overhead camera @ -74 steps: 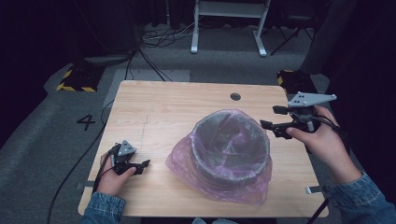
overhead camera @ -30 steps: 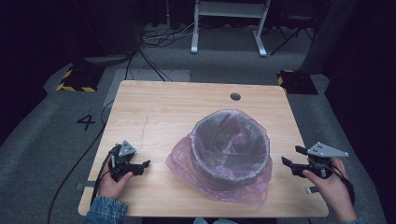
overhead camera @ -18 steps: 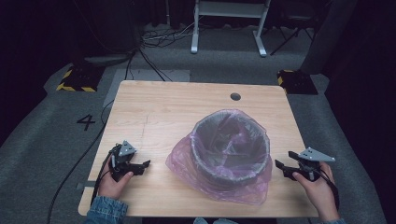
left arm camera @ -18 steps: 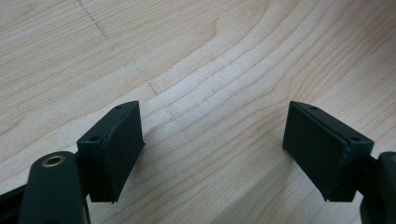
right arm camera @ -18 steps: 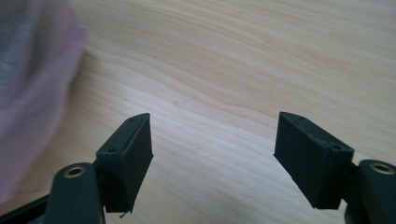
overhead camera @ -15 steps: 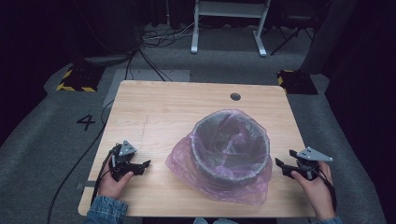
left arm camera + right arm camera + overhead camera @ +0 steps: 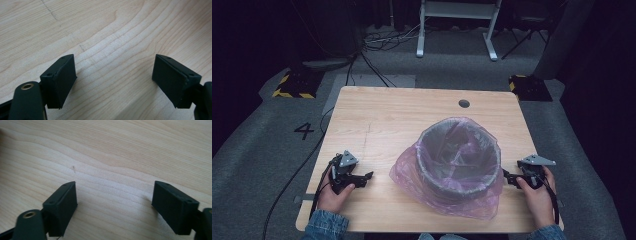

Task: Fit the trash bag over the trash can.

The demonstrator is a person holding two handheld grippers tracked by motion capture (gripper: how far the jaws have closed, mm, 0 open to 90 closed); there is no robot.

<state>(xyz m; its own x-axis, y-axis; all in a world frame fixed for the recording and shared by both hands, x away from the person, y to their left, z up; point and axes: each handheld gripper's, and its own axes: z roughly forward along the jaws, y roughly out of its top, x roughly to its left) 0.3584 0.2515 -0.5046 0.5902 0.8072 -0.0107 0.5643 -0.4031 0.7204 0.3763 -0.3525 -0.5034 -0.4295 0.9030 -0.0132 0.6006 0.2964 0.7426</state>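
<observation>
Bin: the grey round bin [image 7: 460, 159] stands upright on the wooden table [image 7: 402, 115], right of the middle and toward your edge, between your two hands.
Liner: a thin pink plastic bag [image 7: 447, 192] lines the bin, folds over its rim and spills in a loose skirt onto the tabletop around the base.
Left gripper: your left gripper [image 7: 362, 176] rests on the table well left of the bag, jaws spread wide with bare wood between them; nothing is grasped.
Right gripper: your right gripper [image 7: 508, 178] sits low at the table's right edge, just beside the bag's skirt. Its jaws have just been opening and stand wide apart over bare wood, with nothing between them.
How the bag handles: expect film that is very light, limp and slick (it will crumple and slide rather than resist), and it could tear if you yank it against the rim.
How the bin handles: it looks like light, stiff plastic, so it may shift or tip if you tug the liner sideways.
Where to grip: take a gathered fold of the skirt or the cuff at the rim, pinching several layers together, and steady the opposite side with your other gripper.
Contact: I cannot tell whether the right jaw tips touch the film.
</observation>
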